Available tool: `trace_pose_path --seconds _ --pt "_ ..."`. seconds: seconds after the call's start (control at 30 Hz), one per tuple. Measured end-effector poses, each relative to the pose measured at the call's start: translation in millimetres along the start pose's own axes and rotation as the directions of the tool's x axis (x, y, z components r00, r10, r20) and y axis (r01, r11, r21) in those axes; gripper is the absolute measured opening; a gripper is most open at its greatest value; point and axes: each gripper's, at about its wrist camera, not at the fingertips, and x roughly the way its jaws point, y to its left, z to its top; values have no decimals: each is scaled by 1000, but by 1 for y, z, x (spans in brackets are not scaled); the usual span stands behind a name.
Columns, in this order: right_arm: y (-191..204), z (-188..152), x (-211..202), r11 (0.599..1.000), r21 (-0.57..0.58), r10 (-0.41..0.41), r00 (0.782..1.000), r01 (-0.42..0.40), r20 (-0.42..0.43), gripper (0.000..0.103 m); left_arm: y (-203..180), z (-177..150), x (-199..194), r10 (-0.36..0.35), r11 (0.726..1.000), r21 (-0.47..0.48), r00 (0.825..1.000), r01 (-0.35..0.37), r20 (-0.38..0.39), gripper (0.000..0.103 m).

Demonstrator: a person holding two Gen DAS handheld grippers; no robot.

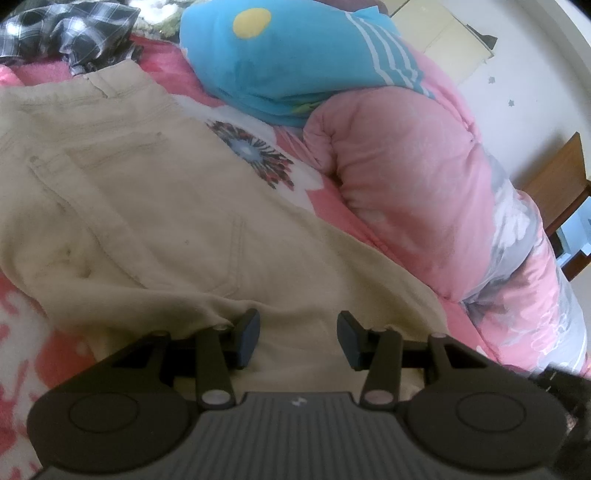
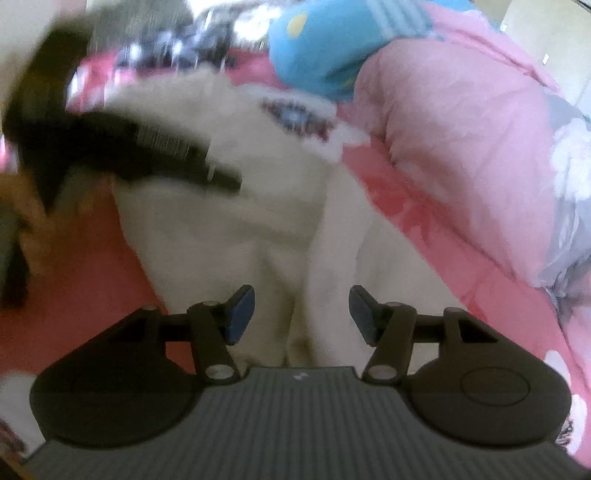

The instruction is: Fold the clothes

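Beige trousers (image 1: 155, 206) lie spread on the bed, pockets up, waistband toward the far left. My left gripper (image 1: 298, 338) hovers low over their near edge with its jaws apart; a fold of the cloth lies against the left fingertip (image 1: 248, 336), and nothing is pinched. The right wrist view is blurred. There the trousers (image 2: 229, 229) run away from me, and my right gripper (image 2: 301, 314) stands open just above the cloth, with fabric showing in the gap. The left gripper (image 2: 147, 155) appears there as a dark smear at the upper left, over the trousers.
A rolled pink quilt (image 1: 413, 184) bulks along the right side. A blue pillow (image 1: 295, 62) lies behind it. A black and white plaid shirt (image 1: 66, 29) is crumpled at the far left. The bedsheet (image 1: 255, 151) is pink with flowers. Wooden furniture (image 1: 561, 184) stands at right.
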Motion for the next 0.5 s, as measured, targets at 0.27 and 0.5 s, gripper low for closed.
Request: trace_pose_path --seconds 0.27,0.5 --pt "-104 -13 11 958 285 -18 999 9 29 59 1 0 -1 0 1000 2 1000 0 0 48" --pt "-87 -43 34 939 276 204 978 -205 35 59 -2 -2 1 16 1000 25 1000 -17 9 48"
